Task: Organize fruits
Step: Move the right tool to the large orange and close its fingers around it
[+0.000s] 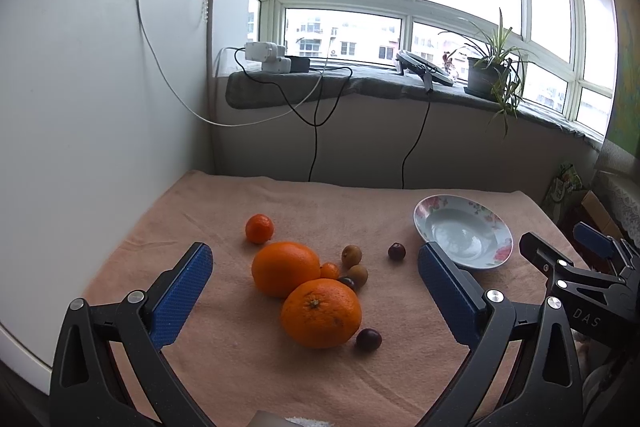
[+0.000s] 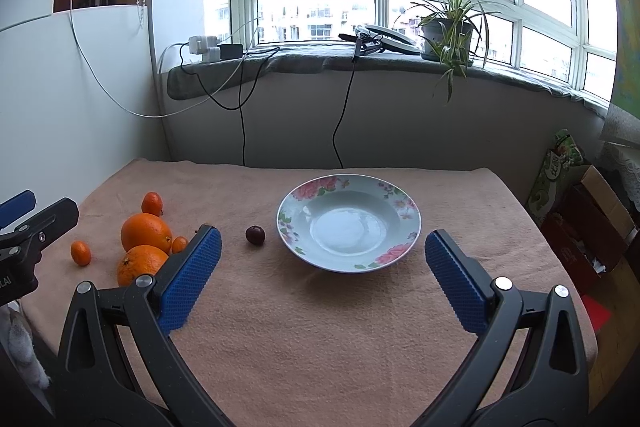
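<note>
While both grippers hang wide apart and hold nothing, the left gripper (image 1: pixel 316 277) frames clustered oranges (image 1: pixel 320 313) at its centre, the right gripper (image 2: pixel 322 257) faces the floral plate (image 2: pixel 294 203) at 12 o'clock, and bare pink cloth (image 2: pixel 320 339) on the worktop spreads toward the near edge.

Noted: peach terry towel (image 2: pixel 320 327) spread over the table. On grey-covered windowsill (image 2: pixel 304 61): green potted spider plant (image 2: pixel 450 23), white power adapters (image 2: pixel 204 47), trailing black cables (image 2: pixel 242 115).
</note>
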Available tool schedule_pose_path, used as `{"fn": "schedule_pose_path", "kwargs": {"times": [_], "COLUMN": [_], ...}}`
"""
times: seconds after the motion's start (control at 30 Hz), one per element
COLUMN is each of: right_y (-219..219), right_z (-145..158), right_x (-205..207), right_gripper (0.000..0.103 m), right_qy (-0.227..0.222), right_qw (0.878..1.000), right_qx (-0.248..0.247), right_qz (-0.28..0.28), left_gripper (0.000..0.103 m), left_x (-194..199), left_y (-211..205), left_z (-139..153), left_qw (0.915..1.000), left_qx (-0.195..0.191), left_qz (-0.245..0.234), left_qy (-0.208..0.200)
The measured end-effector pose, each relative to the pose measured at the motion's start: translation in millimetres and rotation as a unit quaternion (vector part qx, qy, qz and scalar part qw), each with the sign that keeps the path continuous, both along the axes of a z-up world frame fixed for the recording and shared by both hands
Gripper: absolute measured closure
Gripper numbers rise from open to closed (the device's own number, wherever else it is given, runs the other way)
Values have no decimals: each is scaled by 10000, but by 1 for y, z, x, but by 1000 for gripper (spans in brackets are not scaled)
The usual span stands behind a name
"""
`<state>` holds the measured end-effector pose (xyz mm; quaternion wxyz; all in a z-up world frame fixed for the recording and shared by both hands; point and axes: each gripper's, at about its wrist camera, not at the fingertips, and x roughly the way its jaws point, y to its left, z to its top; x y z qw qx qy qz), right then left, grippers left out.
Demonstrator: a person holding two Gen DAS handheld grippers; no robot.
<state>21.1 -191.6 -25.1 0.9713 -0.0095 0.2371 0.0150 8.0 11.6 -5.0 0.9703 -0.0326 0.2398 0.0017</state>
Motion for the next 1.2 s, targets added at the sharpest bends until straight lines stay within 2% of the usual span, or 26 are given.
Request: {"fn": "schedule_pose_path", "kwargs": {"times": [0.37, 0.8, 1.1, 1.2], "right_y": [-1, 17, 35, 44], "right_z": [-1, -4, -18, -22], "right_x": [9, 28, 39, 44], "right_gripper": [0, 0, 0, 0], "right_qy": [131, 364, 783, 954], "right_qw": [9998, 9944, 9824, 9761], "right_qx": [61, 353, 669, 788], "right_qz": [144, 926, 1557, 1785], "left_gripper": [1, 1, 12, 18], "left_x": [5, 0, 3, 4], "left_y": [11, 45, 53, 54], "left_z": [-9, -38, -60, -66], "left_qw": [9999, 9973, 9920, 9894], "left_qx": [-57, -484, -884, -1032], "left_qz": [48, 102, -70, -164], "left_qy": [135, 534, 898, 1007]}}
